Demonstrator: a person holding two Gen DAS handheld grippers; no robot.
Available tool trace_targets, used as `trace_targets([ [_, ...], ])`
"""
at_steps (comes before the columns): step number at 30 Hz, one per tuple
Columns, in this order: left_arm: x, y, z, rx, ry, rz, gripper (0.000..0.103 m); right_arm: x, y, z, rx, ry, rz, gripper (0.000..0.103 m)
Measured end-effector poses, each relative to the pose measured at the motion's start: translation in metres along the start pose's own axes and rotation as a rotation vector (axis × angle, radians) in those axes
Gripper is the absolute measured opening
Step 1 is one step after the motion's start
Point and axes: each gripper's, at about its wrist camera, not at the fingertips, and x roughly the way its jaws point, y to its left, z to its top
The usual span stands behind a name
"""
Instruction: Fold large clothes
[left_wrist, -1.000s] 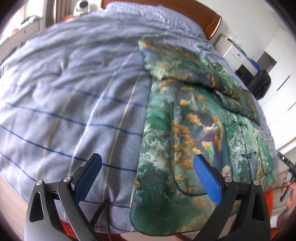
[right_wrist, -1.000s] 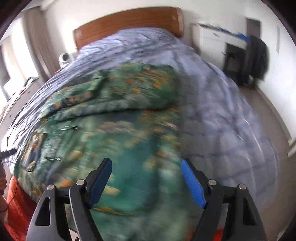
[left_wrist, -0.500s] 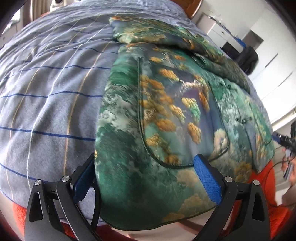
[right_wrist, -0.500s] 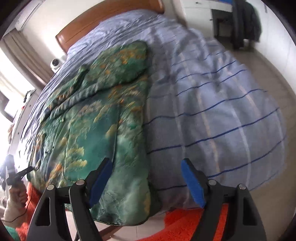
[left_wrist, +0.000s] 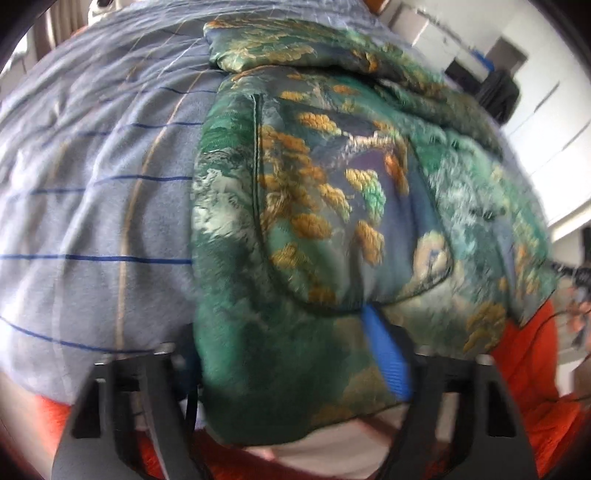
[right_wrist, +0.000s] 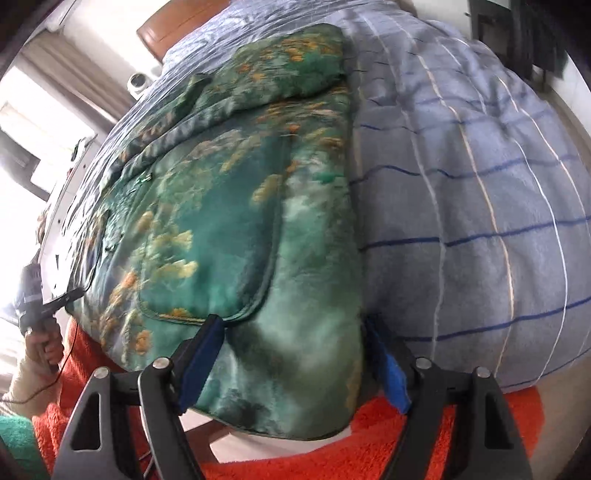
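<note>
A large padded green jacket with orange and gold brocade (left_wrist: 332, 206) lies spread on the bed, its hem hanging over the near edge. It also shows in the right wrist view (right_wrist: 236, 221). My left gripper (left_wrist: 295, 365) is open, its jaws either side of the hem's left corner, the left finger hidden behind the cloth. My right gripper (right_wrist: 291, 365) is open, its jaws either side of the hem's right corner. Neither is closed on the fabric.
The jacket rests on a blue-grey striped duvet (left_wrist: 103, 206) with a wooden headboard (right_wrist: 177, 22) at the far end. An orange rug (right_wrist: 332, 450) lies below the bed edge. White cabinets (left_wrist: 535, 122) stand at the right. The other hand's gripper (right_wrist: 40, 302) shows at the left.
Both grippers have moved forward and down to the near hem of the jacket. The jacket's corners now sit between the open jaws.
</note>
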Motion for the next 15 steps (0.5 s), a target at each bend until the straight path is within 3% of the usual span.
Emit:
trace_targets([
  [1, -0.001, -0.005, -0.001, 0.023, 0.012, 0.035, 0.05, -0.002, 0.005, 0.001, -0.016, 0.014, -0.018, 0.048],
  [2, -0.003, -0.01, 0.0, 0.042, 0.021, 0.068, 0.044, -0.005, 0.01, 0.002, -0.024, 0.029, -0.026, 0.04],
  [3, -0.005, -0.013, 0.001, 0.049, 0.03, 0.09, 0.034, -0.008, 0.013, 0.004, -0.026, 0.033, -0.022, 0.023],
  [4, -0.006, -0.014, 0.002, 0.045, 0.036, 0.096, 0.023, -0.012, 0.016, 0.005, -0.029, 0.03, -0.015, 0.018],
  [7, -0.016, -0.012, 0.007, 0.002, 0.031, 0.058, 0.014, -0.025, 0.027, 0.011, -0.043, 0.009, -0.008, 0.015],
  [15, -0.063, 0.001, 0.001, -0.046, -0.083, -0.045, 0.012, -0.075, 0.048, 0.026, -0.045, -0.106, 0.106, 0.015],
])
